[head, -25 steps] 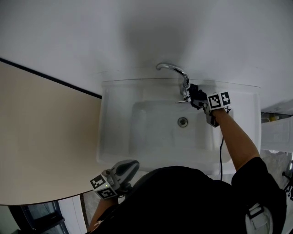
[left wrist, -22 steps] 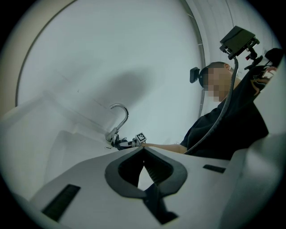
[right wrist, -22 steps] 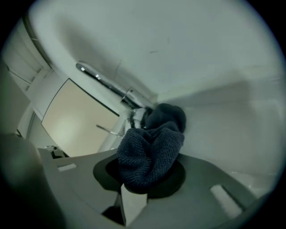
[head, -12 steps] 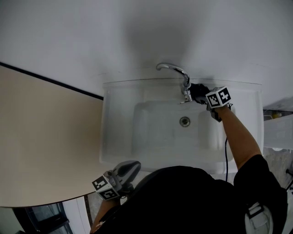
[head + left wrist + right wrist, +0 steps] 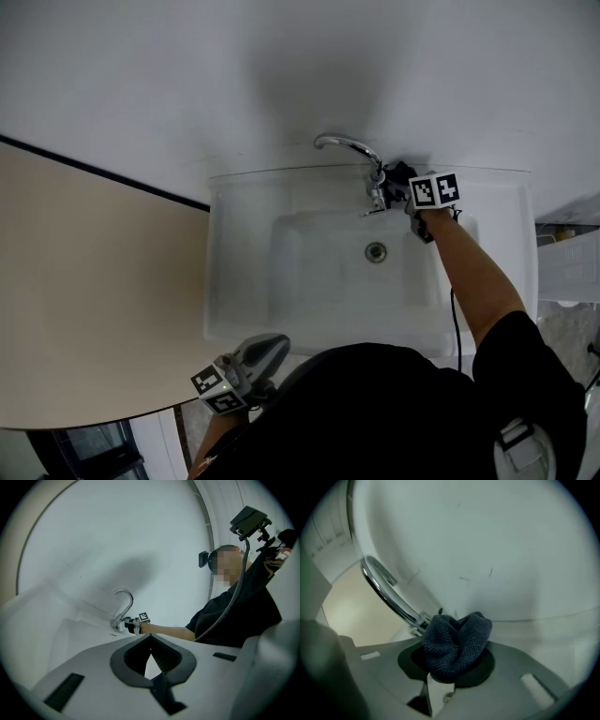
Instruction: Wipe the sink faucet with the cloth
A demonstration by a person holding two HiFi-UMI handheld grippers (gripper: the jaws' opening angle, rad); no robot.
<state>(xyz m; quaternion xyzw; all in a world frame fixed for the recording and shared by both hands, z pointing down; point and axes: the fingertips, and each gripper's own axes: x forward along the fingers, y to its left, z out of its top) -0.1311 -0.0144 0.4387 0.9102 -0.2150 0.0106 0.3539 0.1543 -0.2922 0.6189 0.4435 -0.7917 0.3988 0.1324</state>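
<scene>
A chrome gooseneck faucet (image 5: 349,145) stands at the back rim of the white sink (image 5: 244,281). My right gripper (image 5: 398,187) is at the right side of the faucet's base, shut on a bunched dark blue-grey cloth (image 5: 400,174). Its jaws have just been closing on that cloth. In the right gripper view the cloth (image 5: 457,641) fills the jaws and touches the faucet (image 5: 386,592) low on its stem. My left gripper (image 5: 267,347) hangs shut and empty by the sink's front edge. From the left gripper view (image 5: 151,641) the faucet (image 5: 125,603) shows far off.
A drain (image 5: 376,250) sits in the middle of the basin. A beige surface (image 5: 84,281) lies left of the sink. A white crate (image 5: 567,277) stands at the right edge. The white wall rises right behind the faucet.
My right gripper with the cloth has slid up and left along the faucet's base, toward the wall. The left gripper has stayed where it was.
</scene>
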